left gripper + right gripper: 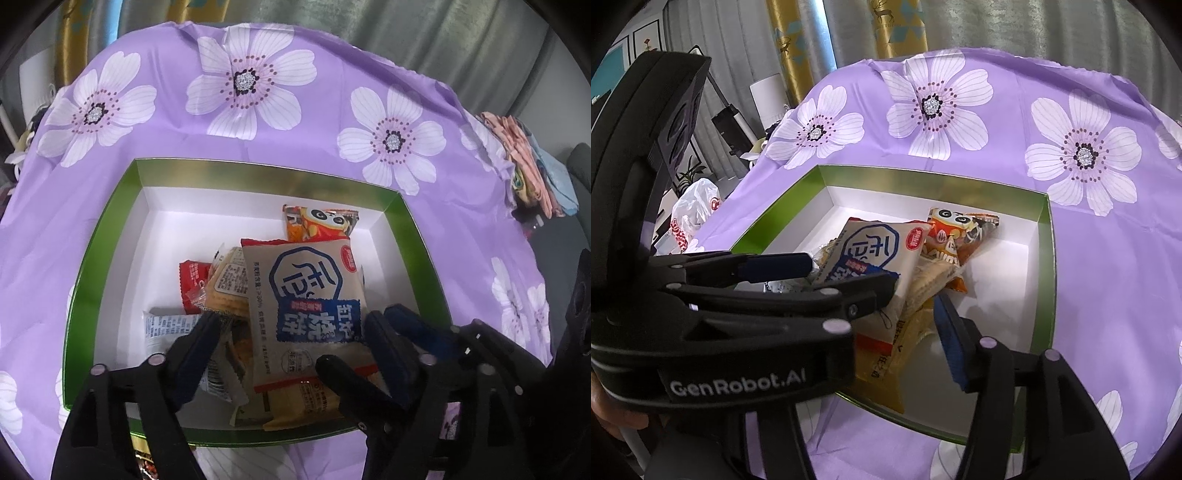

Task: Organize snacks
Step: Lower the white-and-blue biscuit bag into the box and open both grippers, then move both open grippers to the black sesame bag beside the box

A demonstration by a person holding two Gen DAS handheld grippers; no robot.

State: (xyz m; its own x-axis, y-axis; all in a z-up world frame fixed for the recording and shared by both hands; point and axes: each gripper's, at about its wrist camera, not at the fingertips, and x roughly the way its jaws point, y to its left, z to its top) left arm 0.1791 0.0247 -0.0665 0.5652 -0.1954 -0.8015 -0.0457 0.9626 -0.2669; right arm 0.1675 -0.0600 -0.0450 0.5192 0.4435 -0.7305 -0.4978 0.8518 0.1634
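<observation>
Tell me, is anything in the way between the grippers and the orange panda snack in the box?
Yes. The big beige packet lies on top of the pile in the green box. It sits between the open left gripper and right gripper and the orange panda snack, covering that snack's near edge.

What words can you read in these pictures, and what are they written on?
"GenRobot.AI": white letters on the black left hand-held gripper, seen from the right wrist camera.
Beige snack packet: large blue Chinese characters, upside down here; I cannot read them reliably. Its small print is too small.
White plastic bag: red letters, too blurred.
Orange cartoon packet, red packet, white packet: print too small to read.
</observation>
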